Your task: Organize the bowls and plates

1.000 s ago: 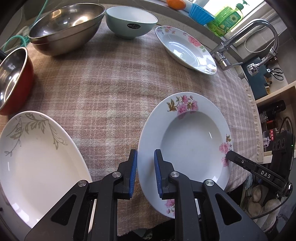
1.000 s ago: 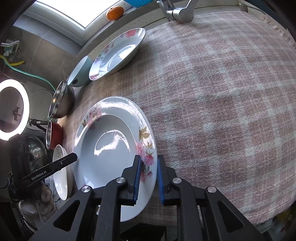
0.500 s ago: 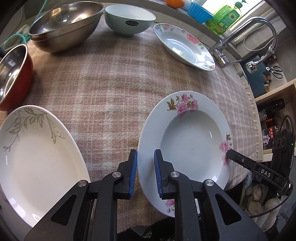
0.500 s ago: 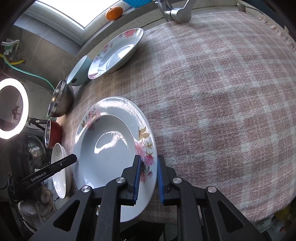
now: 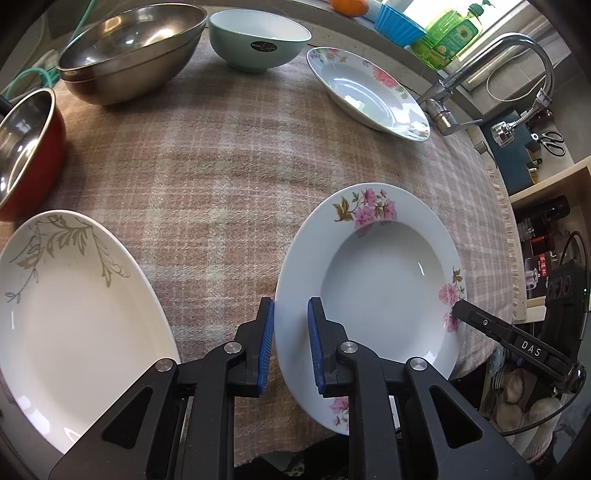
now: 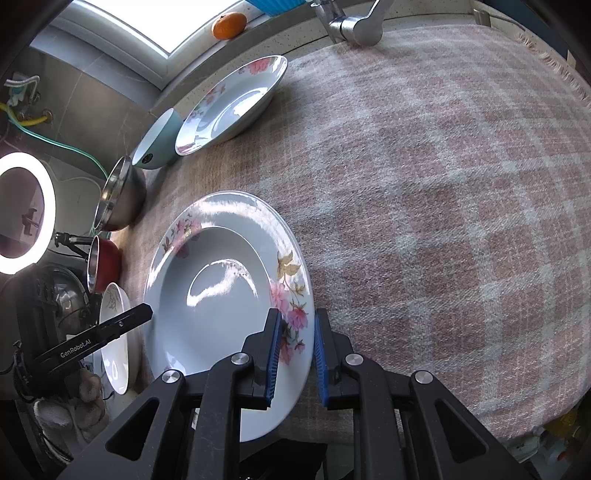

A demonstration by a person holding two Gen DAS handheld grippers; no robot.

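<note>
A deep white plate with pink flowers (image 5: 380,291) (image 6: 218,291) sits at the near edge of the checked cloth. My left gripper (image 5: 291,347) is shut on its left rim. My right gripper (image 6: 295,354) is shut on its right rim. A second flowered plate (image 5: 365,92) (image 6: 232,103) lies at the far side. A white oval plate with a leaf pattern (image 5: 62,306) (image 6: 114,339) lies left of the held plate.
A large steel bowl (image 5: 129,48), a pale green bowl (image 5: 258,33) and a red bowl (image 5: 26,147) stand along the back and left. A tap (image 5: 480,74) rises at the far right. The checked cloth (image 6: 424,184) ends at the table's edge on the right.
The left wrist view has risen and tilted slightly, so the far bowls and plates sit lower in it. Both grippers keep their hold on the flowered plate.
</note>
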